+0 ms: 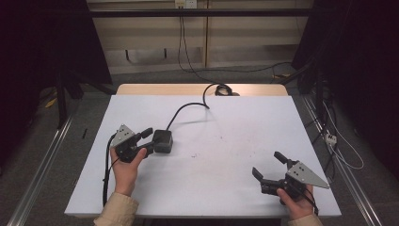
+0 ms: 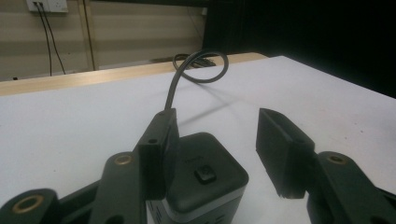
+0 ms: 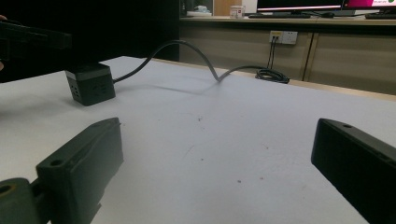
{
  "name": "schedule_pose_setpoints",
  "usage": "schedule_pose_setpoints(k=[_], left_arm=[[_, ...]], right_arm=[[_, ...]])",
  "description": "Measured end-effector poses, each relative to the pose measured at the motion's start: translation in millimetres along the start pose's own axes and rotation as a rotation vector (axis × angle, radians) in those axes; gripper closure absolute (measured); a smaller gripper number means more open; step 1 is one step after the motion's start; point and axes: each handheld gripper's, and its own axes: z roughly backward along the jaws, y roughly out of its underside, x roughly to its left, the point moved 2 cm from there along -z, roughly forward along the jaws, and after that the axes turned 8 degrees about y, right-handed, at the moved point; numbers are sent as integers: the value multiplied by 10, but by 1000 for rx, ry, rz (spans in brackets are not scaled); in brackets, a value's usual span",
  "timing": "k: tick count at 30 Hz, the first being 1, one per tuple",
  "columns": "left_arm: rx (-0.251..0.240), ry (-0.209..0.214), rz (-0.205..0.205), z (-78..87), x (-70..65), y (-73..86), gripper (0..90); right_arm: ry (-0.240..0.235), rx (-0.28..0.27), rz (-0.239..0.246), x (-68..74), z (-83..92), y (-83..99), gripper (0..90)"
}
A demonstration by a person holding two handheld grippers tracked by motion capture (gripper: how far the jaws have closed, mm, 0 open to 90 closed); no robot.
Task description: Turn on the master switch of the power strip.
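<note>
Black cube: power adapter sits left of centre on the white table, its cable trailing to the far edge.
Left hand-held gripper: jaws straddle the cube; one pad touches it, the other stands clear.
Right hand-held gripper: wide, holding nothing, well apart near the right edge.

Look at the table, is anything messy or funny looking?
Nothing is spilled or broken. The black power cube sits flat between the left gripper jaws. Its grey cable arches up off the white table in a hump before reaching a coil at the far edge. A few small dark specks mark the tabletop.
</note>
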Motion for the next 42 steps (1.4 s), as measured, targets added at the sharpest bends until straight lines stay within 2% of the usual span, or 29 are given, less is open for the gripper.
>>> schedule_pose_setpoints(k=[10, 42], left_arm=[[30, -2, -5, -43, 12, 15, 628], [60, 10, 19, -88, 78, 38, 776]], right_arm=[[0, -2, -2, 1, 3, -4, 18], [1, -5, -3, -12, 5, -3, 18]])
